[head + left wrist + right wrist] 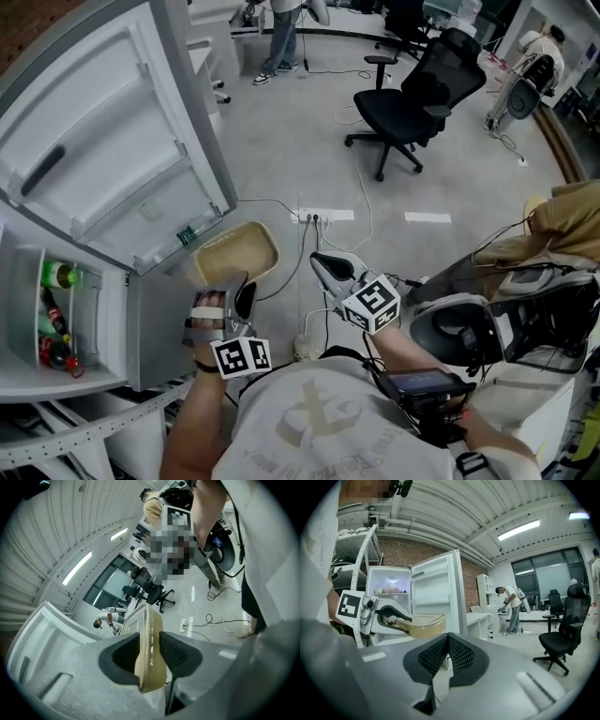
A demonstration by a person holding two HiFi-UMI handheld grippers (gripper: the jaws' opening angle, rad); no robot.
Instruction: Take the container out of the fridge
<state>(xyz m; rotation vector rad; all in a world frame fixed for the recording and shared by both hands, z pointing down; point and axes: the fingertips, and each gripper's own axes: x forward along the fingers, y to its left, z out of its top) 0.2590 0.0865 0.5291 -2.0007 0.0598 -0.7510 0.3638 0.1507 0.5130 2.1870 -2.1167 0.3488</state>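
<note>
A shallow beige container (239, 251) hangs in the air in front of the open fridge (70, 361), outside it. My left gripper (228, 291) is shut on its near rim; in the left gripper view both pads press that rim (149, 648) edge-on. The right gripper view shows the same container (425, 623) level, with the left gripper (389, 618) behind it and the lit fridge (389, 592) beyond. My right gripper (323, 265) is to the right of the container, apart from it. Its jaws (449, 651) are shut with nothing between them.
The white fridge door (112, 141) stands wide open at the left, and bottles (52, 323) sit in the fridge. A black office chair (412, 94) stands on the grey floor ahead. A power strip (314, 217) and cables lie on the floor. A person (281, 37) stands far back.
</note>
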